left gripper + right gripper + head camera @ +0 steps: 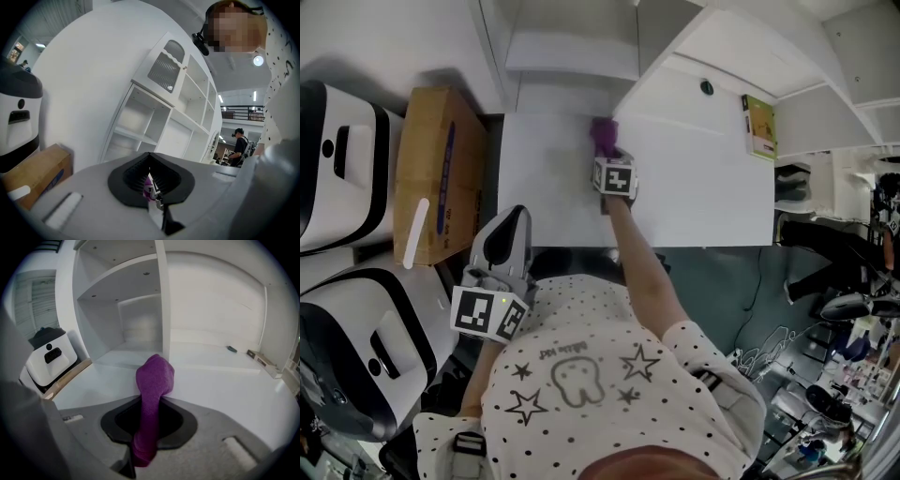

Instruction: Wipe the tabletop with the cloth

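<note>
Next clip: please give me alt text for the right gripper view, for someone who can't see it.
A crumpled purple terry cloth is clamped between the jaws of the right gripper, its bunched end resting on the white tabletop in front of an open white shelf unit. A white-and-black appliance stands at far left.

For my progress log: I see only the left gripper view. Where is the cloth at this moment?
Observer: The purple cloth is clamped in the right gripper, its tip on the white tabletop near the far shelf.
Operator: And where is the left gripper?
Observer: The head view shows the left gripper at the tabletop's near left corner.
Operator: Is any obstacle there?
Observer: A flat green item lies far right, apart from the cloth.
</note>
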Available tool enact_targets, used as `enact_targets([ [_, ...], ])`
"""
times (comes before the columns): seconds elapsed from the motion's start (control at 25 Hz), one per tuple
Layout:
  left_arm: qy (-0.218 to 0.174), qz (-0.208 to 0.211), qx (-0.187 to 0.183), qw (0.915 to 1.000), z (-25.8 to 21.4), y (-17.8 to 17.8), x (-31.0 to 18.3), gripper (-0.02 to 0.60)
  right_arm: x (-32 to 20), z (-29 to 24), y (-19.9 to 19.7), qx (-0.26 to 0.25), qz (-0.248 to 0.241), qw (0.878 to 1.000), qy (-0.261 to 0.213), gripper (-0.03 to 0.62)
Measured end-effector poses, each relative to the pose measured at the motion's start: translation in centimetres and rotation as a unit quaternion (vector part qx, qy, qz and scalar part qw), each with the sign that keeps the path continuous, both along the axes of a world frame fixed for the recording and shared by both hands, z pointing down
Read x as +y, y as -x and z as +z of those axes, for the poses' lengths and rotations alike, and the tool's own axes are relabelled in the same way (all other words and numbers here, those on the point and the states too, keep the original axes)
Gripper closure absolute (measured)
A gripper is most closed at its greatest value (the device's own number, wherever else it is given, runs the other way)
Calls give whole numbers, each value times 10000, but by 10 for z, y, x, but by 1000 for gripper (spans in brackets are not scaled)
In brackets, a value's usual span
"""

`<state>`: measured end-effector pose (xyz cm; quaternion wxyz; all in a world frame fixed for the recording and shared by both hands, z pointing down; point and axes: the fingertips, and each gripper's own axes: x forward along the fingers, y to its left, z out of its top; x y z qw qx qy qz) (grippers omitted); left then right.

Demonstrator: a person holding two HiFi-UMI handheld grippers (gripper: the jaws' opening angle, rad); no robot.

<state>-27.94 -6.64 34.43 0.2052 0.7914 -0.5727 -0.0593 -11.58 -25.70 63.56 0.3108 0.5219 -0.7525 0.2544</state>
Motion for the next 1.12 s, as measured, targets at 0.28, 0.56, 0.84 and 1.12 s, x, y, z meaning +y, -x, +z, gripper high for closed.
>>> enact_targets([
  [0.28,19,-90,-22,10000,0,4,5,586,-1,-2,12,14,-123,9999,-45,528],
  [0.56,35,-165,-61,9998,1,9,8,586,3,0,23,-14,-165,9999,32,528],
  [0.84,48,-202,-43,9998,2,14,10,586,5,2,31,17,-198,9998,95,528],
  [1.12,19,-235,-34,9997,1,20,10,586,8,3,43,72,-276,9995,122,528],
])
